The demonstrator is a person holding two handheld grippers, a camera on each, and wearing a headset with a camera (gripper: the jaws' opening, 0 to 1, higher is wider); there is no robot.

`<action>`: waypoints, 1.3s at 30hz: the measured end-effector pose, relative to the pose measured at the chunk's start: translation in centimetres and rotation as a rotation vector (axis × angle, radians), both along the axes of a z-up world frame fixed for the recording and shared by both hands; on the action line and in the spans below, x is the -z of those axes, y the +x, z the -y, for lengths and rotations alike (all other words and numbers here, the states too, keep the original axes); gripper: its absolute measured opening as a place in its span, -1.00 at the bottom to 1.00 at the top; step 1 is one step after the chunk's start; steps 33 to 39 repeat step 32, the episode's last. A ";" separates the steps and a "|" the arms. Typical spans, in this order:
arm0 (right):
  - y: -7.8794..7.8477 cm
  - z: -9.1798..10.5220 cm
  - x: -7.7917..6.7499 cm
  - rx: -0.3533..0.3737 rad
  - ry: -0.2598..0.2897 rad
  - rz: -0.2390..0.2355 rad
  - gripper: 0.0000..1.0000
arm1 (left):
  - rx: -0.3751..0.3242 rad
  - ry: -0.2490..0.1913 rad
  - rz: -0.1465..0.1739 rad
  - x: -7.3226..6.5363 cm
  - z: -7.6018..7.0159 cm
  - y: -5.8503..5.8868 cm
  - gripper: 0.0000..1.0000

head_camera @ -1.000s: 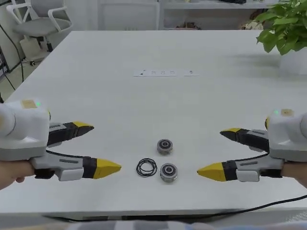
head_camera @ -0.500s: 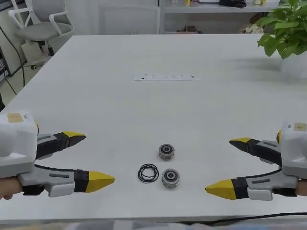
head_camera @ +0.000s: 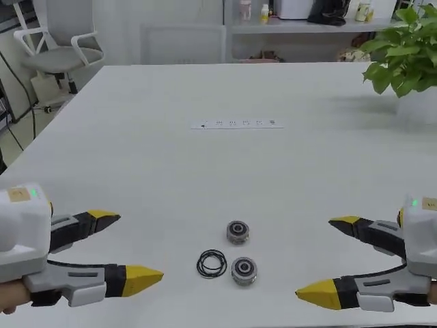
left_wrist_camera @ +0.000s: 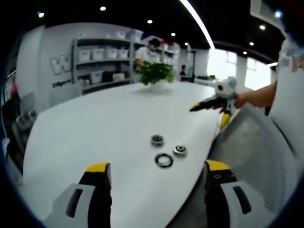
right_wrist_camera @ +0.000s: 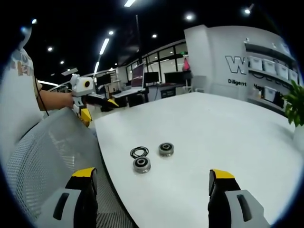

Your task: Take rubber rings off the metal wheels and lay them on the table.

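Two small metal wheels lie on the white table: one [head_camera: 237, 231] farther back, one [head_camera: 244, 270] nearer the front edge. Black rubber rings [head_camera: 212, 263] lie stacked flat just left of the near wheel. The left gripper view holds the wheels [left_wrist_camera: 157, 140] [left_wrist_camera: 179, 150] and the rings [left_wrist_camera: 164, 159]; the right gripper view holds the wheels [right_wrist_camera: 166, 148] [right_wrist_camera: 141, 164] and the rings [right_wrist_camera: 138, 152]. My left gripper [head_camera: 130, 247] hovers open at the left front, well clear of them. At the right front my right gripper [head_camera: 330, 258] hangs open, holding nothing.
A paper strip with small marks [head_camera: 237, 124] lies mid-table. A potted plant [head_camera: 403, 48] stands at the far right. An office chair [head_camera: 56, 46] sits beyond the far left corner, shelves behind. The table's front edge [head_camera: 205, 321] runs close under both grippers.
The head camera has tilted up, so everything sits lower in the picture. Both grippers have drawn slightly outward and toward the front edge, still open. Wheels and rings have not moved.
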State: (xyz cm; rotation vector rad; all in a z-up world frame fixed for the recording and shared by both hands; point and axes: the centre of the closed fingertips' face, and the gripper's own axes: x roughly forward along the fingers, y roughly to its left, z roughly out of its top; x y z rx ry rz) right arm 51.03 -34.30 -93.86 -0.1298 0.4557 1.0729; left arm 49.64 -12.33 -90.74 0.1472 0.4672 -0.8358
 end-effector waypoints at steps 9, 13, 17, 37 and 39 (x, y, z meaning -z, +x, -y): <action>-0.4 0.3 0.5 0.007 -0.017 -0.005 0.94 | 0.007 0.014 -0.005 0.3 0.0 -0.1 0.60; -0.4 0.4 0.6 0.012 -0.018 -0.009 0.94 | 0.010 0.015 -0.007 0.4 0.0 -0.1 0.60; -0.4 0.5 0.5 0.022 -0.009 -0.011 0.93 | 0.007 0.012 -0.009 0.4 0.0 -0.1 0.60; -0.3 0.8 0.5 0.038 0.013 -0.023 0.88 | -0.002 0.013 -0.009 0.4 -0.1 -0.1 0.59; -0.3 0.8 0.5 0.038 0.013 -0.023 0.88 | -0.002 0.013 -0.009 0.4 -0.1 -0.1 0.59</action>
